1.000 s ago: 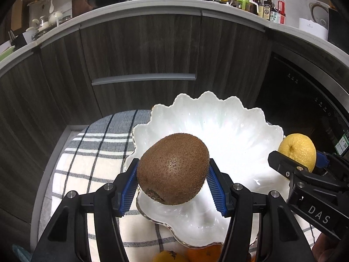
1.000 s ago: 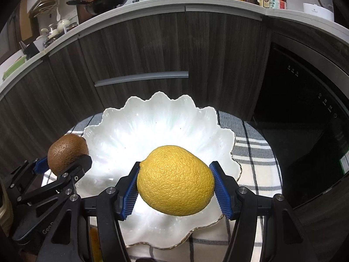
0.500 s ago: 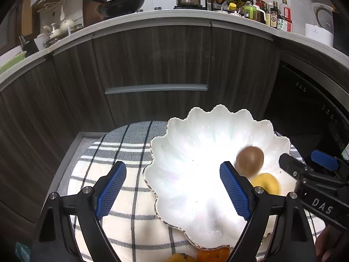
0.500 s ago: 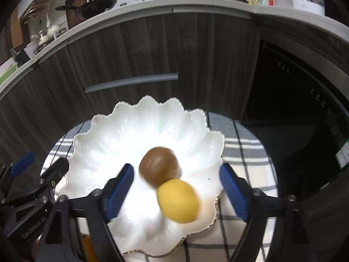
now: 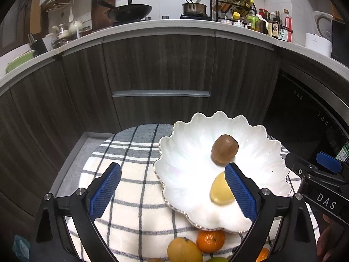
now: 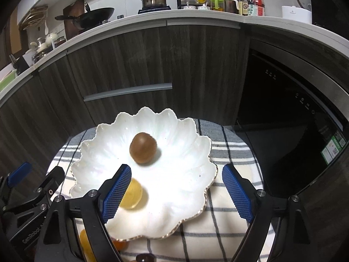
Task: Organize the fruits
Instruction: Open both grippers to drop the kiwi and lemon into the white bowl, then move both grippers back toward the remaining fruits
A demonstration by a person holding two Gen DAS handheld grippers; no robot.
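Note:
A white scalloped bowl [image 5: 185, 152] [image 6: 174, 207] stands on a checked cloth. A brown kiwi [image 5: 224, 149] [image 6: 142, 148] and a yellow lemon [image 5: 220, 191] [image 6: 133, 194] lie inside it, apart from each other. My left gripper [image 5: 172, 192] is open and empty above the bowl's left rim. My right gripper [image 6: 177, 192] is open and empty above the bowl's near side. Each gripper shows at the edge of the other's view.
The checked cloth [image 5: 130, 185] covers a round table. A mandarin [image 5: 210, 241] and an orange fruit [image 5: 184, 250] lie on it in front of the bowl. Dark kitchen cabinets [image 5: 161, 69] and a black appliance door [image 6: 283, 113] stand behind.
Both grippers opened and let go of the kiwi and the lemon, which now lie in the bowl. Both grippers have pulled back and up from the bowl.

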